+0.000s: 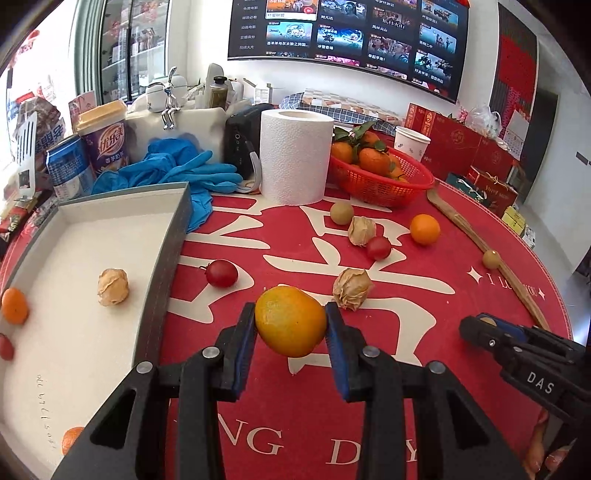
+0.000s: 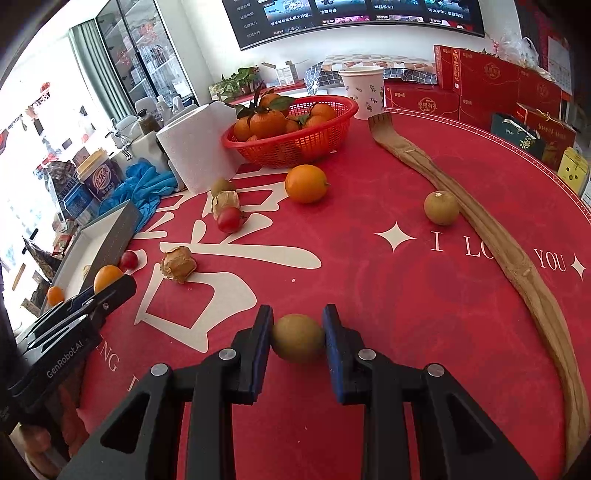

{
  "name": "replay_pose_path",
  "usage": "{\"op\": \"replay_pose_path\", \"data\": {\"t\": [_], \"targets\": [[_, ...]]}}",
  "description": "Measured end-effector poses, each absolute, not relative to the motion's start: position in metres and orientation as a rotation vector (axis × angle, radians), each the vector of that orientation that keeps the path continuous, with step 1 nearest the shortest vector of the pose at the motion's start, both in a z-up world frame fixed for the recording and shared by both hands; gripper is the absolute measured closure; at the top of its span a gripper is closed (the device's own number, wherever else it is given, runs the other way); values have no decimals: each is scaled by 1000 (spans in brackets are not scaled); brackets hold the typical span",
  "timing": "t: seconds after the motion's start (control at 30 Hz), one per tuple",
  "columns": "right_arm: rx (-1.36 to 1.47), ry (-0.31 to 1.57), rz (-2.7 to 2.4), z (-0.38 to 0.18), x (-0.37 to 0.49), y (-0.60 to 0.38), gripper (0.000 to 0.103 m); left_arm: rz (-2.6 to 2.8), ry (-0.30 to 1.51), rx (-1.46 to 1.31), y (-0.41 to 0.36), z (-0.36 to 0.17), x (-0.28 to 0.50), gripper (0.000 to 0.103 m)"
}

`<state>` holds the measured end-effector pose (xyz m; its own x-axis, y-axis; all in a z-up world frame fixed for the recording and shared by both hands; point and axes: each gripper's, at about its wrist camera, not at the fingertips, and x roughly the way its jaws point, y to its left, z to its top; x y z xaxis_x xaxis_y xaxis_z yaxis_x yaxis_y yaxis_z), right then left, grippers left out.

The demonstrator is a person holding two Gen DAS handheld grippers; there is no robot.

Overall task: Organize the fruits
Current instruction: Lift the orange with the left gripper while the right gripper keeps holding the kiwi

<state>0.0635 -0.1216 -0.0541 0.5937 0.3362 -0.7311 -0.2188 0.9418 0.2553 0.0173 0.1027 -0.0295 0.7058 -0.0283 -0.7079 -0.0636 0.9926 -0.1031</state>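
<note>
Left gripper, bottom centre of left wrist view: both blue pads pressed on a yellow-orange citrus; fruit held between the fingertips, appears lifted above the red tablecloth.

Right gripper, bottom centre of right wrist view: jaws narrow, pinching a small green-brown round fruit at each side; it sits low over the cloth, and whether it touches the cloth cannot be told.

Just beyond the held citrus in left view: papery husked fruit to its upper right, cherry tomato to its upper left. Left edge of frame: white-lined box with grey walls, containing one husked fruit, a small orange and a red tomato at the frame edge.

Mid-distance, centre right: second husked fruit touching another cherry tomato; a loose orange; green-brown fruit near the paper roll; another against a long wooden backscratcher.

Farther: white paper roll, red mesh basket of leafy tangerines, blue gloves, paper cup, drink cup and can at upper left.

Back: red gift boxes at right, large wall screen at top, glass cabinet at upper left.
</note>
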Motion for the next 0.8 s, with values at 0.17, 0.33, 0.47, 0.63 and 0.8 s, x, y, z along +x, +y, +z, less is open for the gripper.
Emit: {"op": "replay_pose_path", "data": {"t": [0.17,0.33,0.47,0.63,0.8], "targets": [[134,874,322,-54,63,-120,74,24,781,-122,103,-29,16,63],[133,873,320,-54,63,-120,74,29,768,-100,99,-27,14,63],[137,873,321,-54,62,-120,74,28,765,-94,98,-27,13,63],[130,869,316,-54,63,-119,74,27,765,-100,99,-27,14,63],[129,869,317,-54,63,-119,74,25,760,-93,98,-26,13,63]]}}
